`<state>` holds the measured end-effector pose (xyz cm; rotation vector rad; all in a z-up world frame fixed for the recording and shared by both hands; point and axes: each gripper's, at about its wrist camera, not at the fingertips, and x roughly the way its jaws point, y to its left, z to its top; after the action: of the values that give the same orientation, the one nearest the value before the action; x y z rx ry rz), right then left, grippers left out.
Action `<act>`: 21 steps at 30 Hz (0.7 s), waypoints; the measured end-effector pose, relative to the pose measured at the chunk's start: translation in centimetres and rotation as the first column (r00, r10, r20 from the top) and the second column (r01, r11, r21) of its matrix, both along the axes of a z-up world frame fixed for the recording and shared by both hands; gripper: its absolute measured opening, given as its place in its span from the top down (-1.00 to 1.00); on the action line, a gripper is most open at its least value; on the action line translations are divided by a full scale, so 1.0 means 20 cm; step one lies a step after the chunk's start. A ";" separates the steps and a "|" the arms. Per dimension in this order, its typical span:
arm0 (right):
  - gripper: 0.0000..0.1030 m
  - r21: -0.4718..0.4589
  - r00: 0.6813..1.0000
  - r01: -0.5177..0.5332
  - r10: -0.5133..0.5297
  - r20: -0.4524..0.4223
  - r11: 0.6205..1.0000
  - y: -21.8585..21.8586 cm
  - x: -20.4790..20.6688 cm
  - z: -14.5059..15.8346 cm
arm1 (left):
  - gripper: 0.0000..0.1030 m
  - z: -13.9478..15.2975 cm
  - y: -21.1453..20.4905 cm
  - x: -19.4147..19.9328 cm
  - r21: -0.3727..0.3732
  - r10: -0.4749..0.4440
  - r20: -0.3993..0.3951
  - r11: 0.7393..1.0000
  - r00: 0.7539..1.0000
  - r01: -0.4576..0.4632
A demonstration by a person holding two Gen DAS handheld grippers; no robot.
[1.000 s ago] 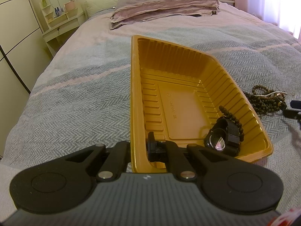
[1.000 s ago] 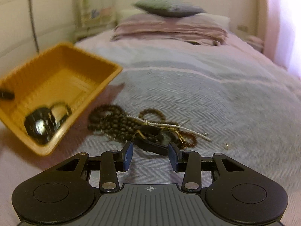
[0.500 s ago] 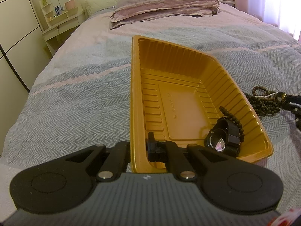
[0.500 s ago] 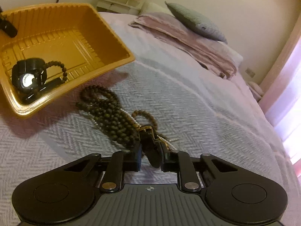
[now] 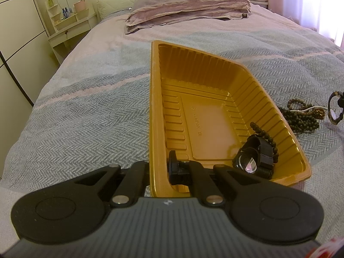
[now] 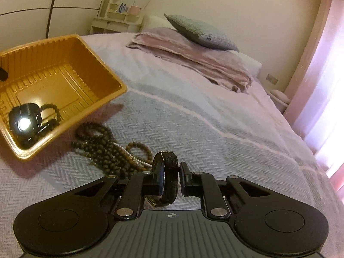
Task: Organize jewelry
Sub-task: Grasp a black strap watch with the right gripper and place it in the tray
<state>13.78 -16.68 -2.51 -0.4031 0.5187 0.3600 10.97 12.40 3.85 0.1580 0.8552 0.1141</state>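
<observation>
My left gripper (image 5: 159,167) is shut on the near left wall of an orange ribbed tray (image 5: 215,56), holding it tilted on the bed. Inside the tray lie a black watch (image 5: 253,157) and a dark bead bracelet (image 5: 264,133). To the tray's right, a pile of dark bead strands (image 5: 301,116) rests on the bedspread. In the right wrist view, my right gripper (image 6: 171,178) is shut on a black leather-strap watch (image 6: 169,169), held a little above the bead pile (image 6: 103,146). The tray (image 6: 64,38) is at the left there.
A grey herringbone bedspread (image 5: 86,118) covers the bed. A folded pink blanket (image 6: 204,64) and a grey pillow (image 6: 200,32) lie at its head. A white vanity shelf (image 5: 68,21) and wardrobe doors stand on the left, a bright curtain (image 6: 322,86) on the right.
My right gripper has closed on the strap watch, rolled, and lifted it off the bead pile. The left gripper and tray have not moved.
</observation>
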 end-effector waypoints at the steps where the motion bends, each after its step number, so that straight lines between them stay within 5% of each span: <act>1: 0.72 0.004 1.000 0.000 0.000 0.002 1.000 0.00 0.00 0.01 | 0.95 0.00 0.00 0.00 0.000 0.000 0.000 1.000 1.000 0.000; 21: 0.72 0.206 0.973 -0.228 0.227 0.028 0.952 0.48 0.02 0.23 | 0.95 0.00 0.00 0.00 0.000 -0.002 0.001 1.000 1.000 0.002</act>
<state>14.09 -7.11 1.99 -0.2604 0.4256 0.6309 10.95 12.30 3.90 0.1586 0.8542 0.1127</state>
